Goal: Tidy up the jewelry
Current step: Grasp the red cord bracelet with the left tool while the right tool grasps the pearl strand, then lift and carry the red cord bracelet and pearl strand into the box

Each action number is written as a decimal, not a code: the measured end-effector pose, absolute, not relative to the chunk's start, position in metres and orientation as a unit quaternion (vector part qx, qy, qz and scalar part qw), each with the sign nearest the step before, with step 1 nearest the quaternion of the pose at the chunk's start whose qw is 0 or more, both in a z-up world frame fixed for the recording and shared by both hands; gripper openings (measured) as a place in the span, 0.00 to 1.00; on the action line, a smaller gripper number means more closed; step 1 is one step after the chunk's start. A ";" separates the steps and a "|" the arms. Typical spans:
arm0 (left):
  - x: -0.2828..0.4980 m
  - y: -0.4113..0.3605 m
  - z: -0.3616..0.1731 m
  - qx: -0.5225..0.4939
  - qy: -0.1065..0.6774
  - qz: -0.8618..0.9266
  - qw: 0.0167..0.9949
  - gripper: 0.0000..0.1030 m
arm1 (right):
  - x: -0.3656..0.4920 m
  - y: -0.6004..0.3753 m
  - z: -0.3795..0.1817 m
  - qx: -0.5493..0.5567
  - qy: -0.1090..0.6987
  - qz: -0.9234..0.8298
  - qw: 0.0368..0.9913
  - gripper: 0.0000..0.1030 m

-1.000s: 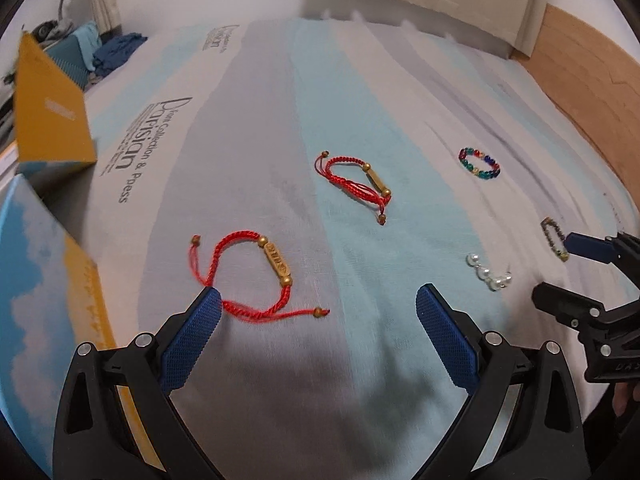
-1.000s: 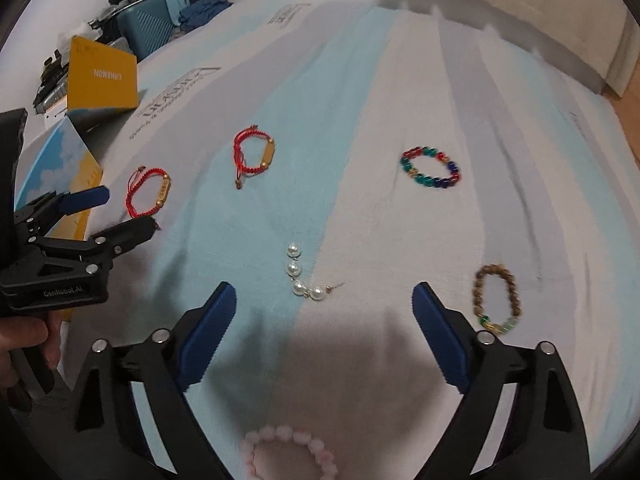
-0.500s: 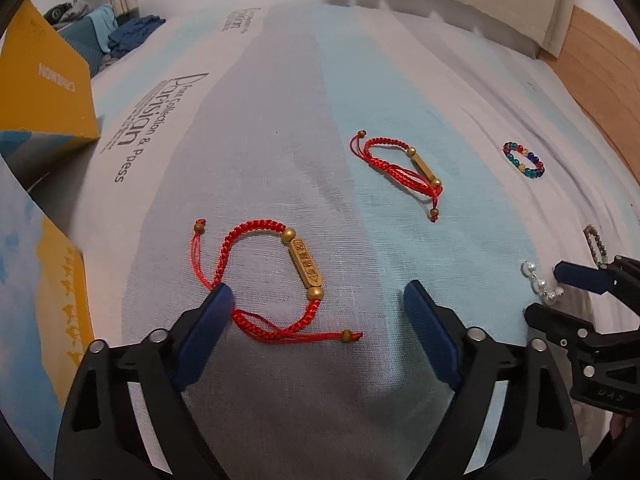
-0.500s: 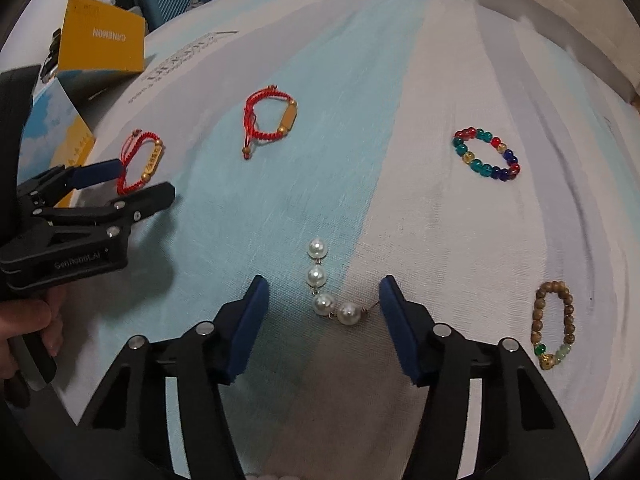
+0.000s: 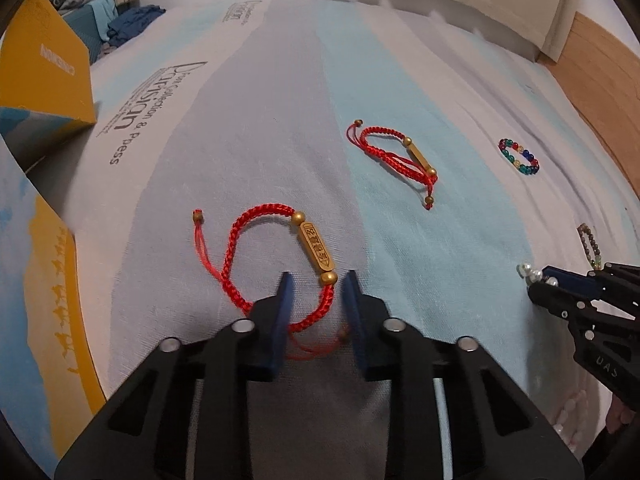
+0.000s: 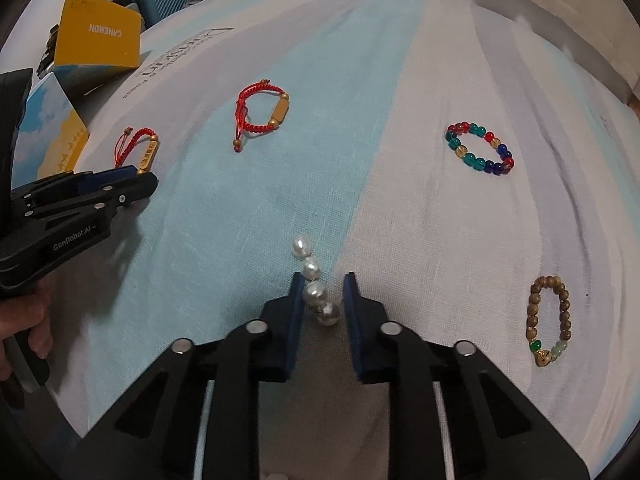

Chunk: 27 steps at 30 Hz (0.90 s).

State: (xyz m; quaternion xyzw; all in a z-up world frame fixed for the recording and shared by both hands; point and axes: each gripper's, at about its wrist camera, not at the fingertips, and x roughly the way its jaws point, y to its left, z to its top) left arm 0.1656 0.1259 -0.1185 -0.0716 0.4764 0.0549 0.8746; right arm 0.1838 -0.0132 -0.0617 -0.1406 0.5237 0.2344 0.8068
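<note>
Left wrist view shows the left hand-held gripper [image 5: 314, 280] low over the bed sheet [image 5: 248, 128], its jaws having just been closing around the near red cord bracelet [image 5: 276, 256]. A stretch of red braid just below the gold end bead runs between the two blue pads [image 5: 282, 312], but a gap shows on either side of it, so the pads do not yet pinch it (the gold bar charm lies just ahead of the tips). A second red cord bracelet [image 5: 400, 156] lies farther out on the pale blue stripe, and a multicoloured glass bead bracelet [image 5: 519, 157] sits well apart to the right.

From the right wrist view, the right hand-held gripper [image 6: 322, 280] has likewise just been closing, over the pearl strand [image 6: 314, 286]. The two nearer pearls lie between the pads; the left pad seems to touch one pearl, the right pad stands a little clear, so whether they are clamped I cannot tell. The other two pearls stick out beyond the tips. A wooden bead bracelet [image 6: 550, 320] lies near on the right. Yellow boxes [image 6: 98, 36] sit at the sheet's far left edge.
</note>
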 end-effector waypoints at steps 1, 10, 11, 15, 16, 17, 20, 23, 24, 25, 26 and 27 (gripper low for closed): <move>0.166 0.125 -0.118 -0.073 0.477 0.053 0.874 0.15 | 0.183 -0.015 -0.061 -0.137 0.525 0.235 0.807 0.14; 0.160 0.126 -0.115 -0.089 0.475 0.045 0.874 0.06 | 0.180 -0.023 -0.057 -0.125 0.527 0.226 0.810 0.10; 0.160 0.126 -0.114 -0.089 0.475 0.045 0.874 0.06 | 0.180 -0.023 -0.056 -0.124 0.527 0.226 0.810 0.10; 0.158 0.124 -0.112 -0.088 0.476 0.043 0.874 0.06 | 0.179 -0.026 -0.054 -0.118 0.526 0.225 0.812 0.10; 0.158 0.124 -0.111 -0.089 0.475 0.043 0.874 0.06 | 0.179 -0.026 -0.053 -0.117 0.525 0.226 0.812 0.10; 0.157 0.124 -0.110 -0.090 0.475 0.042 0.874 0.06 | 0.178 -0.026 -0.052 -0.116 0.524 0.227 0.812 0.10; 0.155 0.122 -0.107 -0.090 0.473 0.040 0.875 0.06 | 0.177 -0.027 -0.047 -0.115 0.522 0.228 0.814 0.10; 0.153 0.120 -0.103 -0.089 0.471 0.041 0.877 0.06 | 0.175 -0.030 -0.042 -0.113 0.518 0.229 0.816 0.10; 0.152 0.120 -0.101 -0.088 0.469 0.041 0.878 0.06 | 0.175 -0.030 -0.041 -0.112 0.517 0.228 0.817 0.10; 0.152 0.119 -0.100 -0.087 0.469 0.041 0.878 0.06 | 0.175 -0.030 -0.039 -0.111 0.516 0.228 0.818 0.10; 0.152 0.118 -0.098 -0.087 0.468 0.041 0.878 0.06 | 0.174 -0.031 -0.038 -0.111 0.515 0.228 0.819 0.10; 0.151 0.118 -0.096 -0.085 0.467 0.042 0.879 0.06 | 0.173 -0.031 -0.035 -0.110 0.514 0.228 0.820 0.10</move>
